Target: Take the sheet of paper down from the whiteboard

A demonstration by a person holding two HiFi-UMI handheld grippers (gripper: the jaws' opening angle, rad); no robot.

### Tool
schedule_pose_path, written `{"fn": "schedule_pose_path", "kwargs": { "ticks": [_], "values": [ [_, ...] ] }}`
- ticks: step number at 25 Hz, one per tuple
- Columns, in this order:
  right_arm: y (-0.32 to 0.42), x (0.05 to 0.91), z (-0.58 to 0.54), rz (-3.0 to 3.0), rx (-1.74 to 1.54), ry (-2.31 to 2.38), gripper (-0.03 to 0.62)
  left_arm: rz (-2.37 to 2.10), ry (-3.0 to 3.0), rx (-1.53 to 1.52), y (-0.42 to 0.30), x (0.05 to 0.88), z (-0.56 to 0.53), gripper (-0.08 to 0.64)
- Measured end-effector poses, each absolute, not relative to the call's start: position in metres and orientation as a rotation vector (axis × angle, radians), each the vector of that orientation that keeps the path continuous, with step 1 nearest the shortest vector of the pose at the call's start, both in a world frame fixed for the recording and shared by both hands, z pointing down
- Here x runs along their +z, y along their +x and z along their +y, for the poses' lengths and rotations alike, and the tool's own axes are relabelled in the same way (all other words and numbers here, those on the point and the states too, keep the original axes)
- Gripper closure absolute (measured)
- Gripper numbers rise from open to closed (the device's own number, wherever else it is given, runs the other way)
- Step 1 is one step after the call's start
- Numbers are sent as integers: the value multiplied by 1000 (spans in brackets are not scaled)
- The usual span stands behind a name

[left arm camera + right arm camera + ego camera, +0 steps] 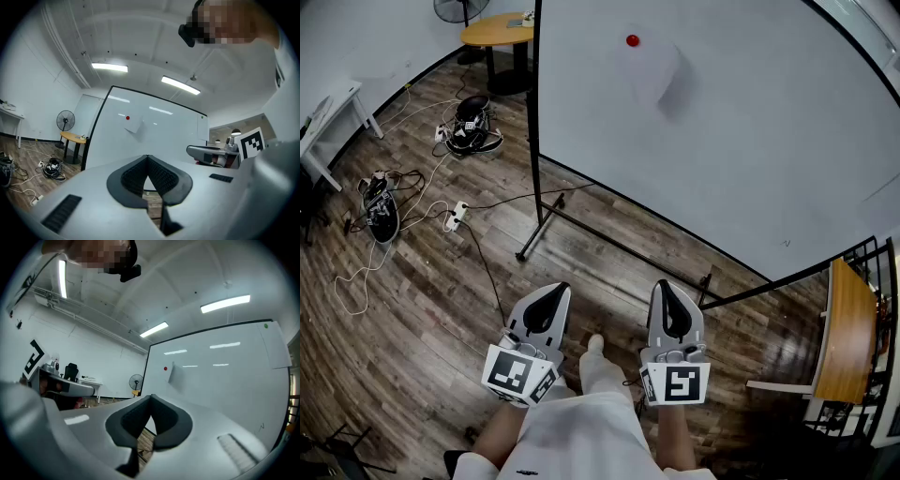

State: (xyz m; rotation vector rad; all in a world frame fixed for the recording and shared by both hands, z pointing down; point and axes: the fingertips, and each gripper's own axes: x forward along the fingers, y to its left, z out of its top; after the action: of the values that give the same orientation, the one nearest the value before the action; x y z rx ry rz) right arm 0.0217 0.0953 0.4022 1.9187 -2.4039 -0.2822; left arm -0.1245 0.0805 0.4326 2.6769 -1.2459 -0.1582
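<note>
head view: sheet of paper (661,70) hangs upper centre on whiteboard (750,141), well above right gripper (673,309), probably nearer than left gripper (546,305) | left gripper view: jaws together, empty; paper up-left | right gripper view: jaws together, empty; paper up-right

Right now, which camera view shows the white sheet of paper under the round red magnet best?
The head view: the white sheet of paper is largest there, hanging from the round red magnet. The left gripper view shows it small and far; the right gripper view shows it small and obliquely.
</note>
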Motion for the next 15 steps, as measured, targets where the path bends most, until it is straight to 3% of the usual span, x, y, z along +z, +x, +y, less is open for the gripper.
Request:
{"fn": "schedule_pose_path", "kwargs": {
  "ticks": [15],
  "values": [
    [87,382,155,-2585,-250,1876,594,-1378,2699,-133,-52,400,147,554]
  ]
}}
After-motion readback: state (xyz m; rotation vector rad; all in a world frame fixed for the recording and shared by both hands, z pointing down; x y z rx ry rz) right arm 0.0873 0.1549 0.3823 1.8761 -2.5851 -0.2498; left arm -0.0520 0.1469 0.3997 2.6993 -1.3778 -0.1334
